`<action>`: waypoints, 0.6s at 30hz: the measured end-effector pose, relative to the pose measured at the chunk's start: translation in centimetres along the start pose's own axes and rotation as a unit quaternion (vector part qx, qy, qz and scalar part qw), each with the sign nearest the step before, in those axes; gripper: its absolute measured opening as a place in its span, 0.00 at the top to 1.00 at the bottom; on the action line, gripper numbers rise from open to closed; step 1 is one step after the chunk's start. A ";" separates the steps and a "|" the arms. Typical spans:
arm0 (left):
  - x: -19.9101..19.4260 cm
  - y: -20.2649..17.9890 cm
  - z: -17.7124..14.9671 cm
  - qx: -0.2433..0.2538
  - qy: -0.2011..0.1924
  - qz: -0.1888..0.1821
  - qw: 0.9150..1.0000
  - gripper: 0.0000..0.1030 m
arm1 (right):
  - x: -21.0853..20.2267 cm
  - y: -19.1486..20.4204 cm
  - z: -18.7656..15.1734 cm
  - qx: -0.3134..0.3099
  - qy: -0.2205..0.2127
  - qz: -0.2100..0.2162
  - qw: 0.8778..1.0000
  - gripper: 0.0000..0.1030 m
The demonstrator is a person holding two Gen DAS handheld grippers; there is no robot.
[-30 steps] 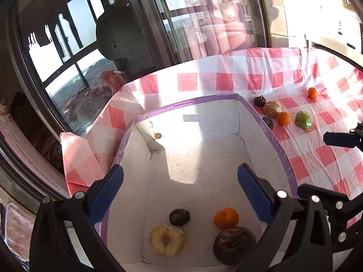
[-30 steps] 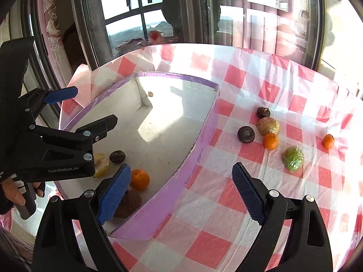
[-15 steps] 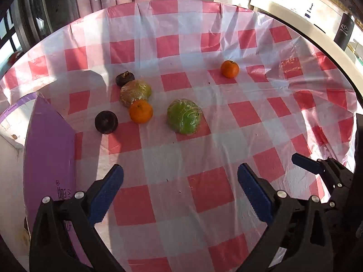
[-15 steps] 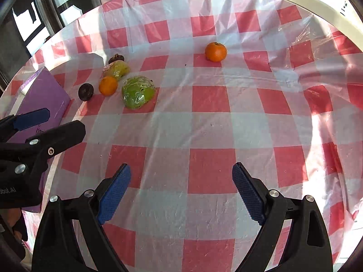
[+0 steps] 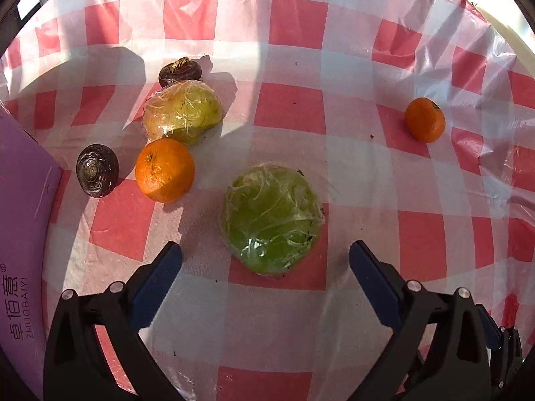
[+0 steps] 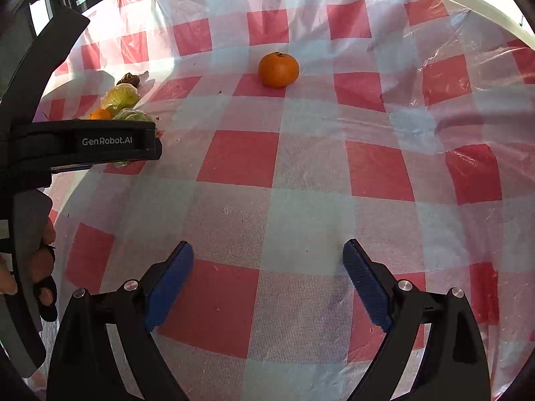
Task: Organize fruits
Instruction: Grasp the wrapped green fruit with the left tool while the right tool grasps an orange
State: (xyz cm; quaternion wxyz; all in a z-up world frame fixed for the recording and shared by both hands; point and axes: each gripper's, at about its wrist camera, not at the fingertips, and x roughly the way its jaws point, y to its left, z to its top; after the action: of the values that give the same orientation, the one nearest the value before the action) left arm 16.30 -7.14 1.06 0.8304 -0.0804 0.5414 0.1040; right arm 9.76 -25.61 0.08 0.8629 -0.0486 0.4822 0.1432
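Observation:
My left gripper [image 5: 265, 254] is open and empty, its jaws standing either side of a plastic-wrapped green fruit [image 5: 271, 218] just ahead. Beyond it lie an orange [image 5: 164, 169], a wrapped yellow fruit [image 5: 182, 111], two dark fruits [image 5: 97, 170] [image 5: 180, 71], and a lone tangerine [image 5: 424, 119] at the right. My right gripper [image 6: 267, 257] is open and empty above bare cloth, with that tangerine [image 6: 278, 69] well ahead of it. The left gripper's body [image 6: 83, 143] hides most of the fruit cluster in the right wrist view.
The table wears a red-and-white checked cloth [image 5: 301, 317] under clear plastic. The purple wall of the box [image 5: 20, 234] stands at the left edge of the left wrist view. The table's far edge [image 6: 468, 3] curves behind the tangerine.
Both grippers have swung away from the box and moved toward the loose fruit. The left one has closed in on the wrapped green fruit; the right one has neared the lone tangerine.

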 end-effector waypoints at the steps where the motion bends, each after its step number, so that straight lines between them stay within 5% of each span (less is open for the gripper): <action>1: 0.3 -0.2 0.3 -0.003 -0.004 0.008 1.000 0.03 | 0.2 -0.1 0.1 -0.004 -0.004 -0.002 1.000 0.14; 6: 1.2 -1.0 1.2 0.005 -0.026 0.022 0.999 0.04 | 1.6 -1.0 0.8 -0.001 -0.017 -0.003 1.000 0.14; 10: 0.6 -1.9 1.1 0.037 -0.059 0.013 0.997 0.42 | 2.6 -2.6 2.9 0.025 -0.022 -0.003 0.999 0.14; 18: 0.4 -1.4 0.1 0.067 -0.063 -0.004 0.996 0.42 | 6.4 -3.4 9.3 0.028 -0.030 0.015 0.999 0.15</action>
State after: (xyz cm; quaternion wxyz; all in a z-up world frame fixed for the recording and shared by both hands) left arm 16.93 -8.43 0.78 0.8669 -0.0195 0.4933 0.0691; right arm 21.47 -25.50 -0.57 0.8757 -0.0127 0.4607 0.1440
